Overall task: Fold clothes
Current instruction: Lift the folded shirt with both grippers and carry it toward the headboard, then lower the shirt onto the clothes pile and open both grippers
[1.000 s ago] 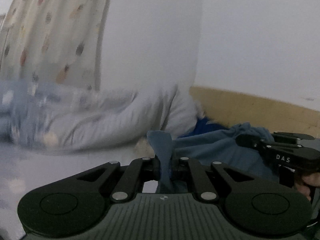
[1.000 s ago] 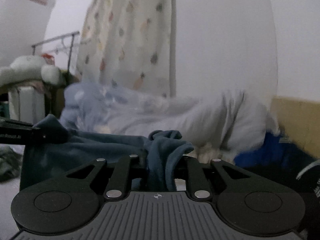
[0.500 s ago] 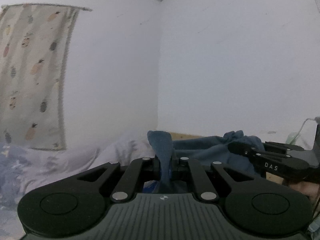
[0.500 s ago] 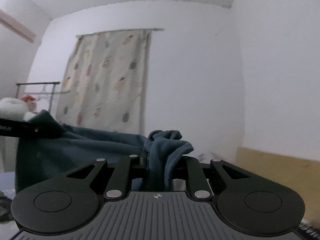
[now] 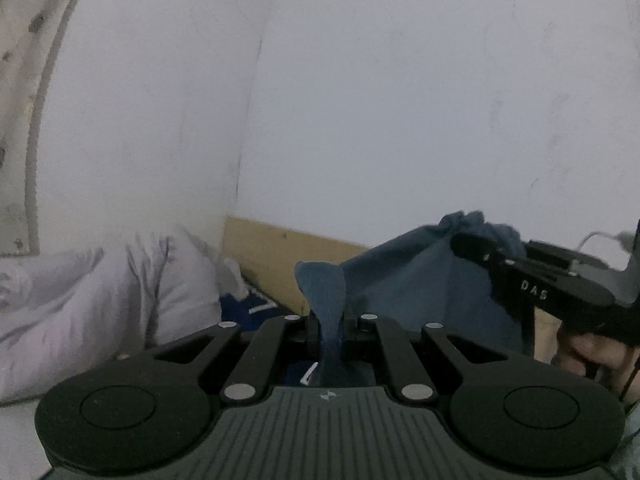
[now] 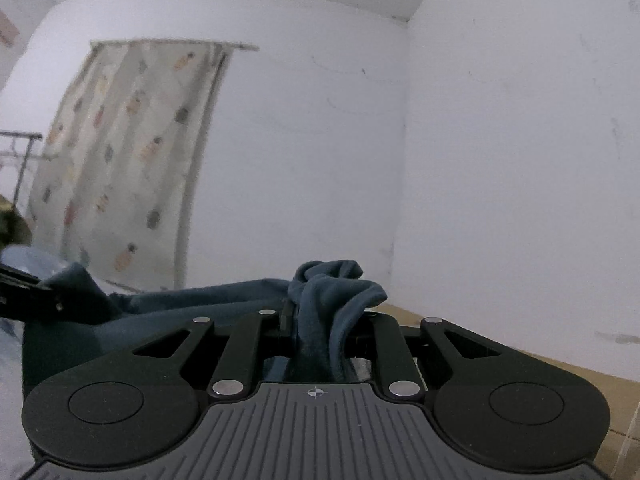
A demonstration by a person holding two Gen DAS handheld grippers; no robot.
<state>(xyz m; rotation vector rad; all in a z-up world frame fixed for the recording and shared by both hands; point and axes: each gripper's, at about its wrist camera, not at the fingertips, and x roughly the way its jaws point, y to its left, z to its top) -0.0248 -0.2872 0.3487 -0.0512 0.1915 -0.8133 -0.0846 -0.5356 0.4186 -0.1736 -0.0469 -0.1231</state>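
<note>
a: both sets of jaws are pinching shut on the blue garment, the left gripper on a thin tab, the right gripper on a thick bunch.
b: it's hanging stretched between them, above the bed.
a: that thin tab is risking slipping free, dropping one corner.

We see a dark blue fleece garment held aloft, stretched between two pinched corners, top edge sagging slightly, one corner bunched in folds, body hanging down.
</note>
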